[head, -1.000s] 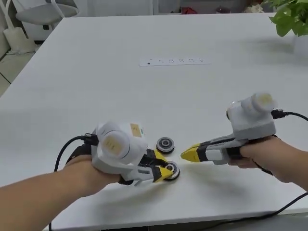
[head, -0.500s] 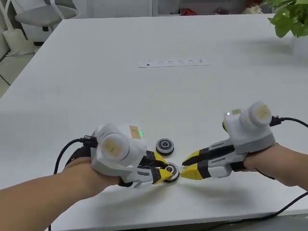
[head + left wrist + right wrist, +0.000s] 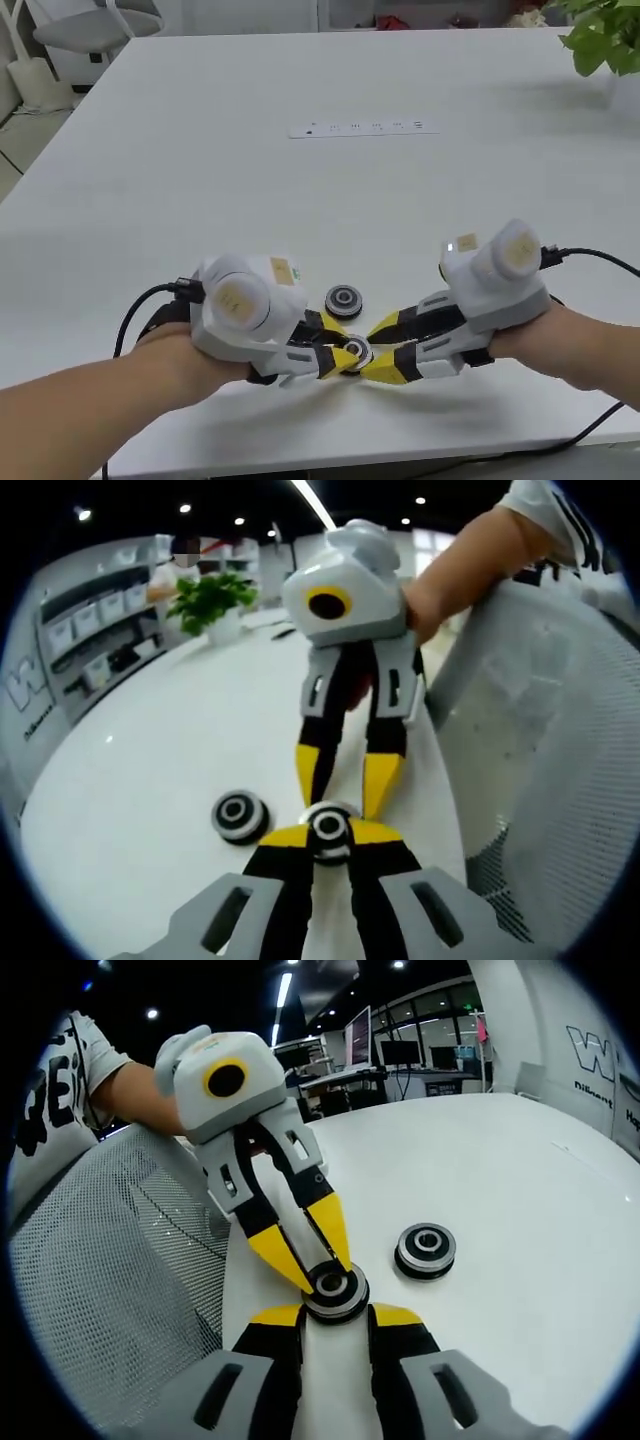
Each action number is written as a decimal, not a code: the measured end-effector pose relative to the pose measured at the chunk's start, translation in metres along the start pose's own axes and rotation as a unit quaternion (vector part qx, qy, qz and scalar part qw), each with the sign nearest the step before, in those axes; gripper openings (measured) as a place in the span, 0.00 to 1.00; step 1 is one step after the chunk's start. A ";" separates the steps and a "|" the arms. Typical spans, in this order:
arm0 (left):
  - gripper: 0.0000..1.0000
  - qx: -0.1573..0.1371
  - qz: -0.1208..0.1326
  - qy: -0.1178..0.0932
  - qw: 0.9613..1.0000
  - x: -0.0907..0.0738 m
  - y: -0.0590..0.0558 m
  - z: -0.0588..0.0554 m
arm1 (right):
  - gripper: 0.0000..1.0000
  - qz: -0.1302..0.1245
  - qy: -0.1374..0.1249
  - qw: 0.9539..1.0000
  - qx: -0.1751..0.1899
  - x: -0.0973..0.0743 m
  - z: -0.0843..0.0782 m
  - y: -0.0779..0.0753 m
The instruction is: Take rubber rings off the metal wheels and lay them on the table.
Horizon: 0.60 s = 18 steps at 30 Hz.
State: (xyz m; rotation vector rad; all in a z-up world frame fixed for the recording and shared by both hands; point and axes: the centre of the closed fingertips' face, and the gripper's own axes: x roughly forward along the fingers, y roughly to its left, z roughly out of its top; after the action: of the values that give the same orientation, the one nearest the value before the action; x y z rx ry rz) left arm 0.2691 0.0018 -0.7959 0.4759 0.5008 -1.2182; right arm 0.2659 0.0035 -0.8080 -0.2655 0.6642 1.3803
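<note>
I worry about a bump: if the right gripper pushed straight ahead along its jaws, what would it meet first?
The wheel, right ahead between the right gripper's open jaws and clamped by the left gripper. The second wheel lies off to the side.

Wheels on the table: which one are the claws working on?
The nearer wheel, gripped by the left claw with the right claw open around it; the other wheel lies free behind.

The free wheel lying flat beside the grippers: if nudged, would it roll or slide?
The free wheel lies flat on the table, so it would probably slide, not roll. Its metal hub suggests weight and stiffness; the black rubber ring likely drags.
</note>
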 end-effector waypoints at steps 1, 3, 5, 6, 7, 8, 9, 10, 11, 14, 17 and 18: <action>0.13 0.000 0.000 0.000 1.000 0.000 0.000 0.000 | 0.22 0.001 0.000 1.000 -0.002 0.000 0.000 0.000; 0.13 0.000 0.000 0.000 1.000 0.000 0.000 0.000 | 0.21 0.001 -0.001 1.000 0.000 0.000 0.000 0.000; 0.13 0.000 0.001 0.000 1.000 0.000 0.000 0.000 | 0.20 0.002 0.001 1.000 0.002 -0.001 -0.001 0.000; 0.13 -0.001 0.001 0.000 1.000 0.000 0.000 0.000 | 0.20 0.002 0.002 1.000 0.003 -0.002 -0.002 0.000; 0.13 -0.001 0.001 0.000 1.000 0.000 0.000 0.000 | 0.19 0.002 0.003 1.000 0.004 -0.002 -0.002 0.000; 0.13 -0.001 0.001 -0.001 1.000 0.000 0.000 -0.001 | 0.18 0.002 0.004 1.000 0.003 -0.002 -0.003 0.000; 0.13 -0.002 0.001 -0.001 1.000 0.000 0.000 -0.001 | 0.18 0.002 0.006 1.000 0.002 -0.003 -0.004 -0.001; 0.13 -0.002 0.001 -0.001 1.000 0.000 0.000 -0.001 | 0.17 0.003 0.007 1.000 0.002 -0.003 -0.004 0.000; 0.13 -0.002 0.001 -0.001 1.000 0.000 0.000 -0.001 | 0.16 0.003 0.008 1.000 0.002 -0.003 -0.005 0.000; 0.13 -0.004 0.002 -0.002 1.000 0.000 0.000 -0.001 | 0.11 0.001 0.014 1.000 0.000 -0.004 -0.007 -0.001; 0.13 -0.005 0.002 -0.002 1.000 0.001 0.000 -0.001 | 0.07 0.001 0.016 1.000 0.009 -0.004 -0.009 -0.002; 0.13 -0.005 0.002 -0.002 1.000 0.001 0.000 -0.001 | 0.07 0.001 0.016 1.000 0.008 -0.004 -0.009 -0.002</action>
State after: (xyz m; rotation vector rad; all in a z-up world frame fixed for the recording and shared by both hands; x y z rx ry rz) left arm 0.2691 0.0016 -0.7966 0.4658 0.5011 -1.2114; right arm 0.2655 -0.0050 -0.8129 -0.2740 0.7023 1.3744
